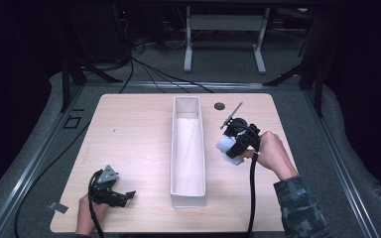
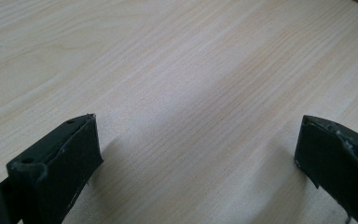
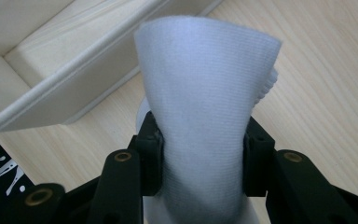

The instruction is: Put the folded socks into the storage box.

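Note:
My right gripper (image 1: pixel 232 148) is shut on a white folded cloth (image 3: pixel 205 107), which bulges out between the jaws and rises above them. It hangs above the table just right of a long white bin (image 1: pixel 187 148); the cloth (image 1: pixel 226 149) pokes out toward the bin. In the right gripper view the bin's rim (image 3: pixel 74 88) runs across the upper left. My left gripper (image 1: pixel 124 197) rests low over the front left of the wooden table (image 1: pixel 129 134), its jaws wide apart with only bare wood (image 2: pixel 191 93) between them.
The bin stands lengthwise in the middle of the table, its inside white. A round dark hole (image 1: pixel 220 106) sits in the tabletop near the far edge. Cables trail off the front and left. Table legs and dark floor lie beyond.

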A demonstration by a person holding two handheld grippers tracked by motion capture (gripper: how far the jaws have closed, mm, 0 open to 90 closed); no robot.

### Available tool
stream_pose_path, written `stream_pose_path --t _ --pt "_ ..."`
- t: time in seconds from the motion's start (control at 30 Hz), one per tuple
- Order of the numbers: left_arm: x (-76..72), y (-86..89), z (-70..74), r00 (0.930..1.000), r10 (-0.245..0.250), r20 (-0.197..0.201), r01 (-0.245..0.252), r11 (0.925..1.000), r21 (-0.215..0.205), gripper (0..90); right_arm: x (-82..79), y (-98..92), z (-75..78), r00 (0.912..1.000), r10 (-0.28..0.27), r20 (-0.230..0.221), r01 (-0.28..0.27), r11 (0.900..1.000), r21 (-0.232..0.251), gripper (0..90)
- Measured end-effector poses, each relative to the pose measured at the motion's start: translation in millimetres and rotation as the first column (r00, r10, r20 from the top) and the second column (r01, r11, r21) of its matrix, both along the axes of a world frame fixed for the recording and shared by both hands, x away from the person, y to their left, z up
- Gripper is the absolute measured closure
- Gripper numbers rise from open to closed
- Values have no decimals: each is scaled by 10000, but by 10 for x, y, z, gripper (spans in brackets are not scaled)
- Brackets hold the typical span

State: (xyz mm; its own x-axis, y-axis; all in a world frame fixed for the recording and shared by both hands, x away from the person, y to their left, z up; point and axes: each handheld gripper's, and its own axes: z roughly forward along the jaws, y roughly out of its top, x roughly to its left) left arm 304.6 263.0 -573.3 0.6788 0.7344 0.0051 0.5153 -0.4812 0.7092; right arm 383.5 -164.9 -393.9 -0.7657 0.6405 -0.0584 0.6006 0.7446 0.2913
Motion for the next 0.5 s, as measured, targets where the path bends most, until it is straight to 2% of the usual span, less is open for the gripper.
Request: stream_pose_path --t 0.37,0.5 --pt "0 0 0 10000 -3 3 3 10000 2 0 37 132 151 9991 335 243 -335 9994 -22 596" --pt "0 0 0 10000 -1 2 1 10000 -2 0 54 230 206 9977 614 292 -616 9981 45 595"
